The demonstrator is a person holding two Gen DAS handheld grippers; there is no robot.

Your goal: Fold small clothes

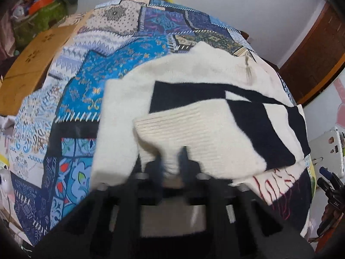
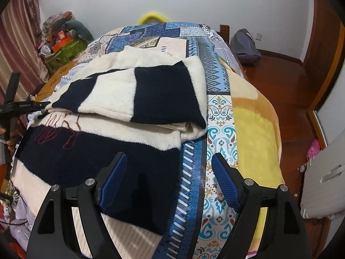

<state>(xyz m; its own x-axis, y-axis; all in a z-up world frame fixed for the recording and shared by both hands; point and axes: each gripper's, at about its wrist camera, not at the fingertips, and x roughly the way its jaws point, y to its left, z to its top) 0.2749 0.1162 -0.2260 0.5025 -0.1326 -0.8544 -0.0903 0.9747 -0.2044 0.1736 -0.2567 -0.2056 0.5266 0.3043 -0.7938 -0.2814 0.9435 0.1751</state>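
Observation:
A cream and black knitted sweater (image 1: 194, 90) with red stitching lies on a blue patterned bedspread (image 1: 90, 82). My left gripper (image 1: 171, 159) is shut on the ribbed cream cuff (image 1: 185, 127) of a sleeve, held over the sweater's body. In the right wrist view the sweater (image 2: 120, 112) lies partly folded, a sleeve laid across its top. My right gripper (image 2: 168, 168) is open and empty, hovering over the sweater's lower right edge and the bedspread (image 2: 220, 129). The left gripper (image 2: 32, 105) shows at the sweater's left side.
A cardboard box (image 1: 32, 64) lies left of the bed beside a cluttered pile (image 1: 41, 10). A yellow blanket (image 2: 256, 133) covers the bed's right side. Beyond is wooden floor (image 2: 289, 82) with a grey bag (image 2: 245, 45). A white appliance (image 2: 323, 183) stands at the right.

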